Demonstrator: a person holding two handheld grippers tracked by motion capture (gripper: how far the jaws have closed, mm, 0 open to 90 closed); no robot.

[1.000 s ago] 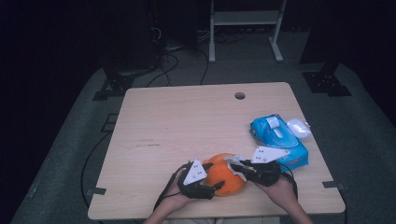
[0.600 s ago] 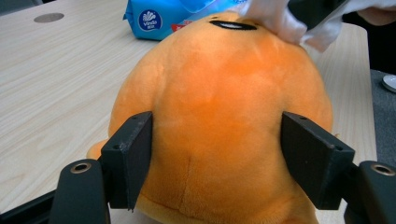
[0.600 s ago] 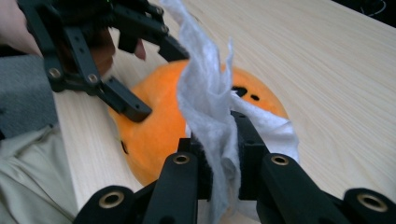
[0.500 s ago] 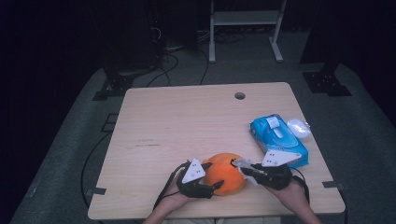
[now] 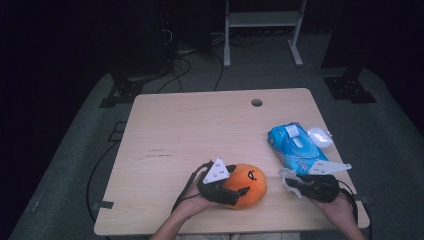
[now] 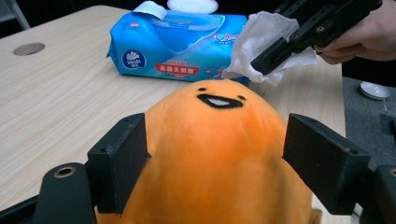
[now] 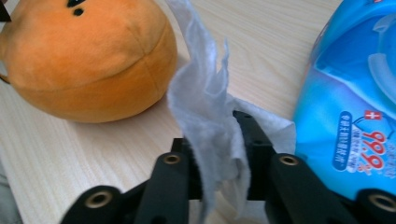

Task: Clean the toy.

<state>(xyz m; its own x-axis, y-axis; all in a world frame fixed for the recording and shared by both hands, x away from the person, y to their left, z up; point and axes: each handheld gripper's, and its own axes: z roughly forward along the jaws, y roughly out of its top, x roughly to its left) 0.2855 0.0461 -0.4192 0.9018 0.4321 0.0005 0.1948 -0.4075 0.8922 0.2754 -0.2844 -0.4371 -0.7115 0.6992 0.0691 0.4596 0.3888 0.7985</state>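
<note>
**High view.** Orange plush toy (image 5: 247, 185) at the near edge of the tabletop (image 5: 200, 130), long axis running left to right. Left tool (image 5: 239, 194) astride its left end. Right tool (image 5: 292, 182) near its right side, apart from it, carrying a white wet wipe (image 5: 286, 175). Blue wipes pack (image 5: 295, 147) just behind that tool.

**Left gripper view.** Jaws wide, just opening, plush toy (image 6: 219, 154) between them; one pad against the fabric, the other seemingly just clear. Wipe (image 6: 261, 42) and pack (image 6: 173, 42) beyond the toy's face.

**Right gripper view.** Jaws narrowly parted, just opening, wipe (image 7: 205, 107) hanging apparently slack between them. Plush toy (image 7: 88, 60) ahead to the left, pack (image 7: 350, 107) close on the right. Probable next move: wipe to toy, a short unobstructed path for the right hand.
</note>
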